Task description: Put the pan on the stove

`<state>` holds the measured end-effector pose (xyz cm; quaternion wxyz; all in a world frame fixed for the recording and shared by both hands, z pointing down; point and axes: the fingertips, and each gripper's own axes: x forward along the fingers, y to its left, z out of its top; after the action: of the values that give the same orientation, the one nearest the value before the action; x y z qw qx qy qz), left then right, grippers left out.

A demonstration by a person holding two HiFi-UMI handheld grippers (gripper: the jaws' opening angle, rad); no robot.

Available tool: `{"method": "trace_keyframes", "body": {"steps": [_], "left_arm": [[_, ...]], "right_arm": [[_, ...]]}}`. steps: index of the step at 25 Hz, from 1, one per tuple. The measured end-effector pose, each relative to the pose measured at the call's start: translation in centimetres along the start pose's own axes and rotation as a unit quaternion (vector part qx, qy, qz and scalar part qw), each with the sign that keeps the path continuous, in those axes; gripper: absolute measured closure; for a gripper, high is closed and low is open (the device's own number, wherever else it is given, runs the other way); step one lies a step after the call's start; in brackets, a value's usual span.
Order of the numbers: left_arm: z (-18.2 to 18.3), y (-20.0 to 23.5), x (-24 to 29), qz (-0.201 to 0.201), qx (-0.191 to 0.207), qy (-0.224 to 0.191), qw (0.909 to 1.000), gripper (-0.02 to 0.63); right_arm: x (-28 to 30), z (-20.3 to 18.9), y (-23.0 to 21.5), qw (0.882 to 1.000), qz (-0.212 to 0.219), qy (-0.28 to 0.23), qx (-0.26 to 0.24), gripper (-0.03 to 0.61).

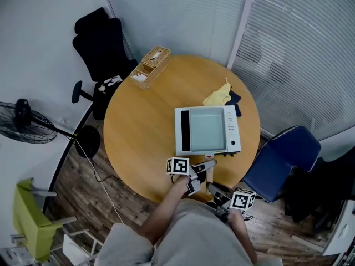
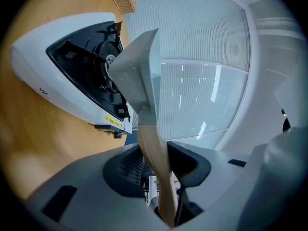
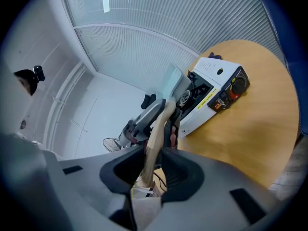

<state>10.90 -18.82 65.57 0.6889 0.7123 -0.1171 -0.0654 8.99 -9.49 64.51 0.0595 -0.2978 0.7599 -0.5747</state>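
A square pale-grey pan hangs over the white portable stove in the middle of the round wooden table. Its wooden handle points toward me. My left gripper is shut on the handle close to the pan. Behind it, my right gripper is shut on the handle's end. In the left gripper view the pan shows edge-on, raised above the stove's black burner, with the handle between the jaws. The right gripper view shows the handle running from its jaws to the left gripper and the stove.
A woven tissue box sits at the table's far left edge. A yellow cloth and a dark cloth lie behind the stove. A black office chair, a blue chair, a floor fan and a green chair surround the table.
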Motion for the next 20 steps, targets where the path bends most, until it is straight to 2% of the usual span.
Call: {"method": "trace_keyframes", "body": {"steps": [14,20], "left_arm": [[0.9,2.6,1.0,-0.013,-0.046,0.005,0.9989,0.448],[1.3,2.9,1.1,-0.008,-0.048,0.004,0.9988,0.448]], "right_arm": [[0.6,1.0,-1.8,1.0,-0.023,-0.001,0.018,0.462],[0.8,1.3,-2.3,0.999,-0.032,0.001,0.02,0.46]]}}
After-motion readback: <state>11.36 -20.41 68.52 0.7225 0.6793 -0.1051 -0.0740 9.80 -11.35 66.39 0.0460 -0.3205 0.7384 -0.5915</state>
